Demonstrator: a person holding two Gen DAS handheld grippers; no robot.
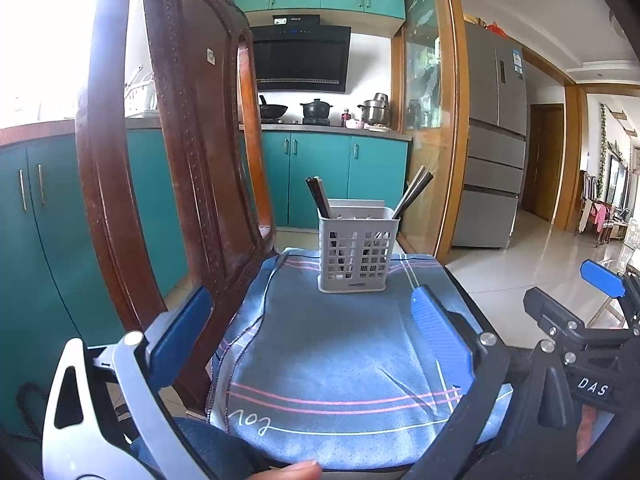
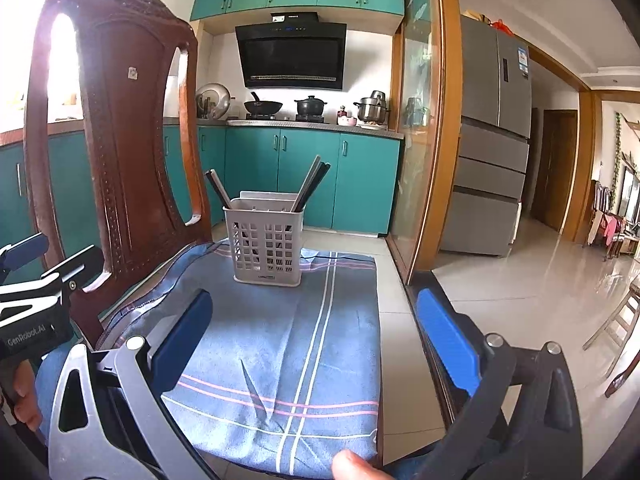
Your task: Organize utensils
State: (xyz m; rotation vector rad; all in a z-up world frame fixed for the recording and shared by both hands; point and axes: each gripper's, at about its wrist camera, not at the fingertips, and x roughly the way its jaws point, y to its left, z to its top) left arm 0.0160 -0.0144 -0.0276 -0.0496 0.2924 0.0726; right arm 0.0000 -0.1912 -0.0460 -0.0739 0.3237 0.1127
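Both hand-held grippers stand wide open with nothing between their blue pads: the left hand-held gripper (image 1: pixel 312 332) and the right hand-held gripper (image 2: pixel 316 340) each point at the pale grey slotted plastic utensil holder (image 1: pixel 354 250), which sits straight ahead of them at the far end of a blue striped cloth (image 1: pixel 340 360) covering the tabletop. Dark chopsticks (image 1: pixel 318 196) lean out of the holder's left corner and another dark bundle (image 1: pixel 414 192) out of its right, well ahead of either fingertip. No loose utensil shows on the cloth, so the sorting looks finished or between picks; any further move would call for reaching forward to the holder.
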